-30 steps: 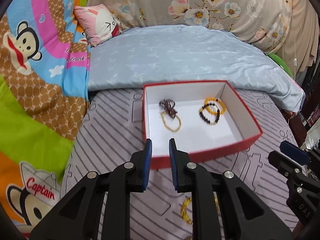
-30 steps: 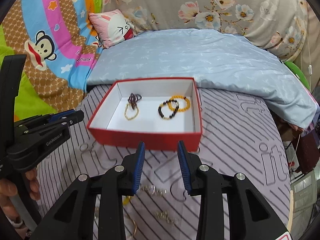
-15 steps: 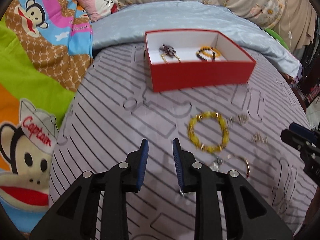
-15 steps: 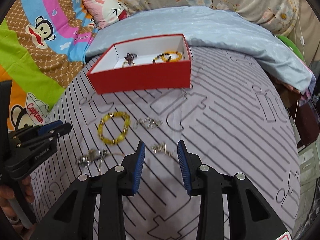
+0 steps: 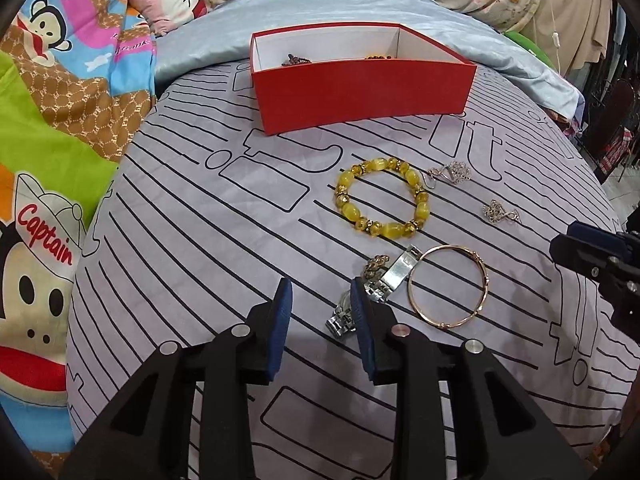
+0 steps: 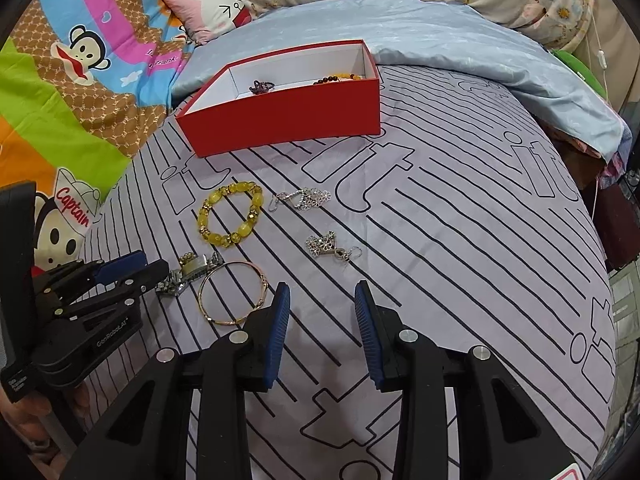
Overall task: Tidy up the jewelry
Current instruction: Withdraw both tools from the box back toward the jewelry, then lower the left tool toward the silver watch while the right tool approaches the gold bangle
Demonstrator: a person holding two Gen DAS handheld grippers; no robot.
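With four pieces already in the box (image 5: 360, 92), left gripper (image 5: 322, 300) has been opening, empty, beside the watch (image 5: 384, 284); right gripper (image 6: 322, 304) parted, empty. Next: straddle watch, clamp.

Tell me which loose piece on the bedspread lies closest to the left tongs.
The silver watch: it lies right against the left tongs' right finger, while the gold bangle, yellow bead bracelet and earrings lie farther off.

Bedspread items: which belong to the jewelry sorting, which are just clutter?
Job:
red box
yellow bead bracelet
silver watch
gold bangle
two flower earrings

Lying about:
pink pillow
blue quilt
cartoon blanket
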